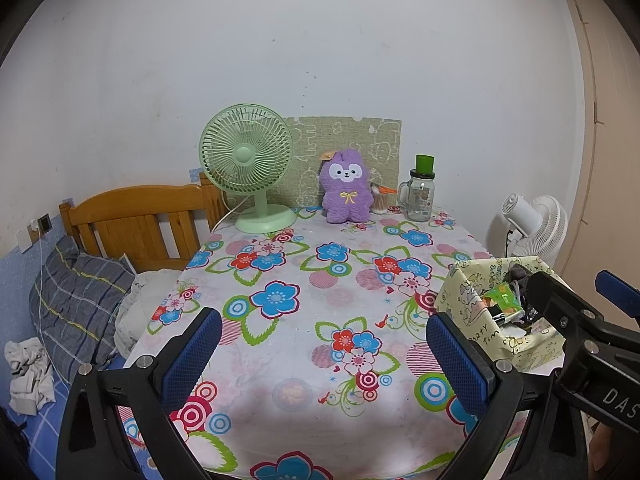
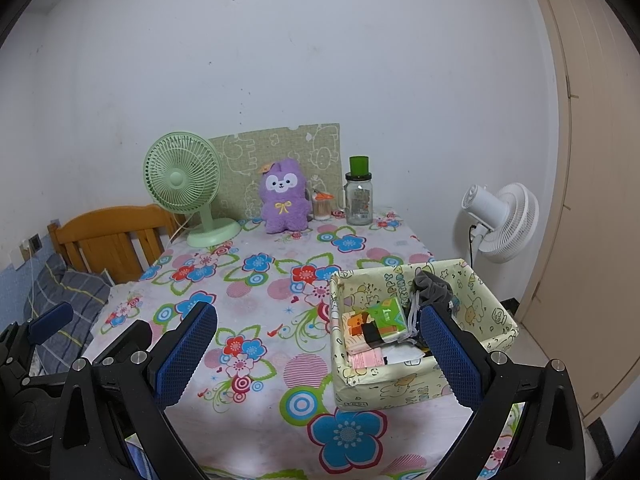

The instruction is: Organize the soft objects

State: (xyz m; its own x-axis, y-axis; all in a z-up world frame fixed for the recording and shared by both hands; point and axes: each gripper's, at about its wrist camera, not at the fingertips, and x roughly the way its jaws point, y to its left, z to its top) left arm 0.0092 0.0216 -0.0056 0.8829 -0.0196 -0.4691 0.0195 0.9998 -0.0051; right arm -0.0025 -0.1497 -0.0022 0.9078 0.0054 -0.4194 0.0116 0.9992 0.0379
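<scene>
With both tongs (image 1: 322, 346) (image 2: 318, 354) released, I risk toppling the glass jar (image 2: 359, 202) reaching for the purple plush toy (image 2: 283, 196).

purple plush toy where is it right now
The purple plush toy sits upright at the far edge of the table in both views, between the green desk fan and the glass jar.
</scene>
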